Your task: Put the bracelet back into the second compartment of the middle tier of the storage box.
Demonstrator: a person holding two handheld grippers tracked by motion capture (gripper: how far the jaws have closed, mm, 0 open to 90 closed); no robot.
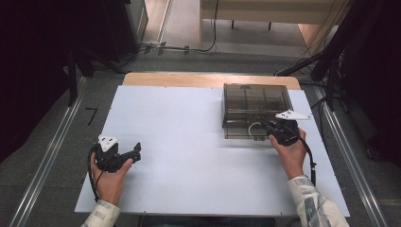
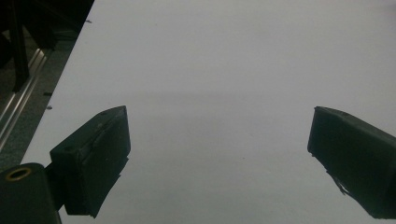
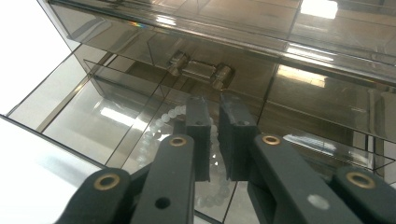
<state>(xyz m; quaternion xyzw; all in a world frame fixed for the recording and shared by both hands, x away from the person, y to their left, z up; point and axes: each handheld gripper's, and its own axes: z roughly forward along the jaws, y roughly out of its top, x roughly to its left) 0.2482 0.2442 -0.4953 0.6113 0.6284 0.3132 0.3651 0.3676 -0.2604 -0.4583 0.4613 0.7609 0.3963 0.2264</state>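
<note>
Nearest the lower edge of the high view, two sleeved forearms are seen entering over the white table (image 1: 189, 156). The left gripper (image 1: 135, 153) is held low over the near left part of the table, well apart from everything else. In the left gripper view its jaws are spread wide, with nothing but bare white surface between them.

Farther in and to the right, the right gripper (image 1: 265, 125) is held at the front of a smoked transparent drawer box (image 1: 255, 101), which is placed on the far right part of the table. In the right gripper view, the right gripper (image 3: 213, 105) is shown with its jaws almost together, a narrow slit being left between the pads; nothing is clamped between them. The tips are positioned just below the small clear handle (image 3: 201, 70) of the upper drawer, apart from it. The lower drawer (image 3: 93, 112) is seen pulled out toward the camera, and a string of pale beads (image 3: 161, 123) is laid inside it, partly hidden behind the jaws.

Beyond the box, a strip of wooden tabletop (image 1: 189, 79) is visible, followed by grey floor.
</note>
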